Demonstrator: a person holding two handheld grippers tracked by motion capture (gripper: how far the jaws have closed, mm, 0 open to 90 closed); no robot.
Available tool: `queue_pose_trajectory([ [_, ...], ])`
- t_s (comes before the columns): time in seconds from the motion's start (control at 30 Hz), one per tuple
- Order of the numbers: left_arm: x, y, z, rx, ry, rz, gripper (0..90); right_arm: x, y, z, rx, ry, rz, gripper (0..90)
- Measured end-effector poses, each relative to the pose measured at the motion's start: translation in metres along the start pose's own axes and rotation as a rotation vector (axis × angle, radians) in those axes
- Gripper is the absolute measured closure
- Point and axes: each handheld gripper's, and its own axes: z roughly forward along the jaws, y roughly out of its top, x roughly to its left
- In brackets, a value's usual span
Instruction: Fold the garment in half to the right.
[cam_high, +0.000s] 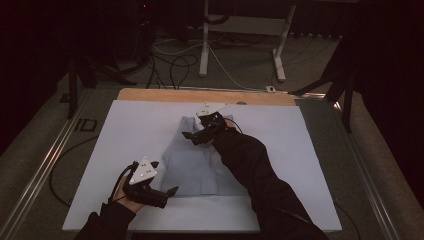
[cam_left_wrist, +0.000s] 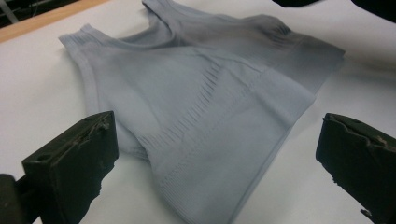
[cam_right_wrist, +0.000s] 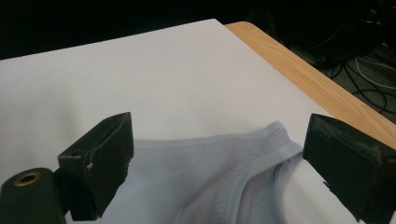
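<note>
Pale grey top spread flat at the centre of the high view, on a white sheet covering the worktop, whose wooden edge shows as a strip along the upper middle. Straps toward the top of the frame, hem toward the bottom.

Left hand-held gripper low in the lower left of the high view, jaws spread wide, tips just beside the top's lower left corner (touching or not, cannot tell). In the left gripper view, top across the middle of the frame, ribbed bands visible, hem edge running between the two open jaws; nothing pinched.

Right hand-held gripper at upper centre of the high view, over the top's strap end, dark sleeve stretching diagonally from the lower right across the fabric. Jaws spread wide here too. In the right gripper view, strap and neckline in the lower middle between the jaws, wooden edge at upper right, cables on the floor beyond. No fabric held.
</note>
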Motion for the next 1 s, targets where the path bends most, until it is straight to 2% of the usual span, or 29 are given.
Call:
queue_pose_trajectory([
  [0.17,-0.001,-0.006,0.008,0.018,0.003,-0.009,0.5,-0.007,0.004,0.013,0.018,0.007,0.003,8.9],
  [0.27,0.000,-0.010,0.013,0.038,-0.007,-0.030,0.5,-0.010,0.005,0.021,0.029,0.013,0.007,9.0],
  [0.33,-0.001,-0.012,0.015,0.048,0.001,-0.020,0.5,-0.012,0.004,0.025,0.033,0.018,0.020,9.0],
  [0.5,0.001,-0.016,0.021,0.098,0.002,-0.041,0.5,-0.013,0.004,0.037,0.053,0.025,0.030,9.0],
  [0.57,0.002,-0.017,0.024,0.131,0.009,-0.037,0.5,-0.014,0.004,0.041,0.064,0.027,0.025,9.0],
  [0.7,0.004,-0.022,0.029,0.200,-0.014,-0.040,0.6,-0.018,0.005,0.047,0.079,0.030,0.044,8.9],
  [0.93,0.007,-0.026,0.038,0.307,0.005,-0.030,1.6,-0.023,0.004,0.056,0.111,0.024,0.051,9.0],
  [1.0,0.007,-0.028,0.040,0.322,0.010,-0.030,4.7,-0.025,0.003,0.058,0.115,0.030,0.053,9.0],
])
